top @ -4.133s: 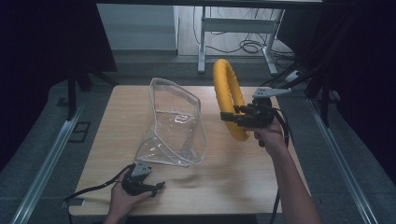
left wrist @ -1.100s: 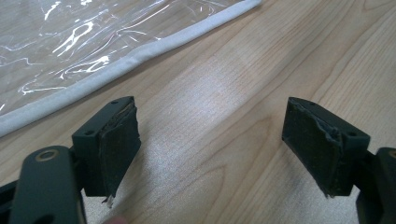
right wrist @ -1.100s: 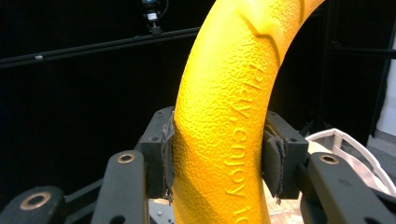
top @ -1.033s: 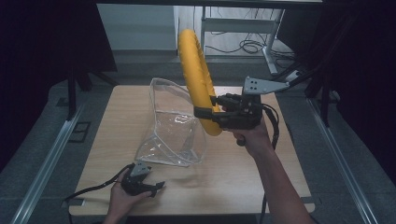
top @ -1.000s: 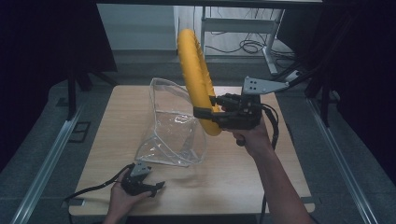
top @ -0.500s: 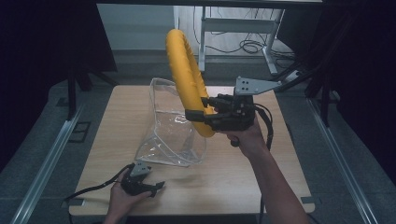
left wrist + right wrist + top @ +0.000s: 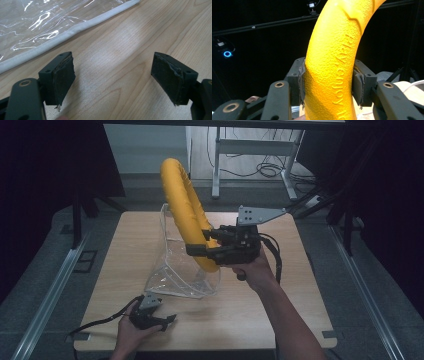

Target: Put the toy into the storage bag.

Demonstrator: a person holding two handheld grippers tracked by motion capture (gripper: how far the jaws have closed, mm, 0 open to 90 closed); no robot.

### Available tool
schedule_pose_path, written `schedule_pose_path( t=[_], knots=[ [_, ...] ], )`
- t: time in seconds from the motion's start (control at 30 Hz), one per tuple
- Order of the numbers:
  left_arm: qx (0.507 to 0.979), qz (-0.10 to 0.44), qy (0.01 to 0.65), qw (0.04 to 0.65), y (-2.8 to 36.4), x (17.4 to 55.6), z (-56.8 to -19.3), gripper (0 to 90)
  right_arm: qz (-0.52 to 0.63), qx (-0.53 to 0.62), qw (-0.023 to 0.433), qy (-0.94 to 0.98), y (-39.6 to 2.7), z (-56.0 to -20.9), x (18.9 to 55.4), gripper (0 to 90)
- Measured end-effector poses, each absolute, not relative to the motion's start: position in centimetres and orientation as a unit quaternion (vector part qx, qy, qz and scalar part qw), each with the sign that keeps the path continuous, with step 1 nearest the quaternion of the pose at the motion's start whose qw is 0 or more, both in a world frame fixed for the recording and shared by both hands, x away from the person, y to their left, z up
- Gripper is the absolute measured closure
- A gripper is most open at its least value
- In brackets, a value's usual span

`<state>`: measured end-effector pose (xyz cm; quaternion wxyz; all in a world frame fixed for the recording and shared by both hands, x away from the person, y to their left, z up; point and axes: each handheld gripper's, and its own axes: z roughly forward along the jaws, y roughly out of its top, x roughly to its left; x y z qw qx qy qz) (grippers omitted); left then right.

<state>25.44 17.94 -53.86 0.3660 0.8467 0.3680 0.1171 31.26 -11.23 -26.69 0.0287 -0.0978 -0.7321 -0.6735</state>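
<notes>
Sitting clamped between right gripper [image 7: 329, 82] pads: yellow ring [image 7: 332, 62]

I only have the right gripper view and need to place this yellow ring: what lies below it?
Observer: In the high view, the yellow ring hangs over the mouth of a clear plastic bag on the wooden table.
Operator: Is the bag held open?
Observer: No, the left gripper has its jaws apart, with nothing between them, near the bag's white hem.
Operator: Where is that gripper?
Observer: At the table's near edge, in front of the bag.
</notes>
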Motion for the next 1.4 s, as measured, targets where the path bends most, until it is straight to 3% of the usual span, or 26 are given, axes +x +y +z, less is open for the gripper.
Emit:
schedule_pose_path(
  t=[1.4],
  knots=[
    [0.847, 0.120, 0.368, 0.363, 17.9, 25.4, -53.9, 18.9, -0.646, -0.110, 0.092, -0.749, -8.2, -31.9, 33.2, 51.5]
  ],
)
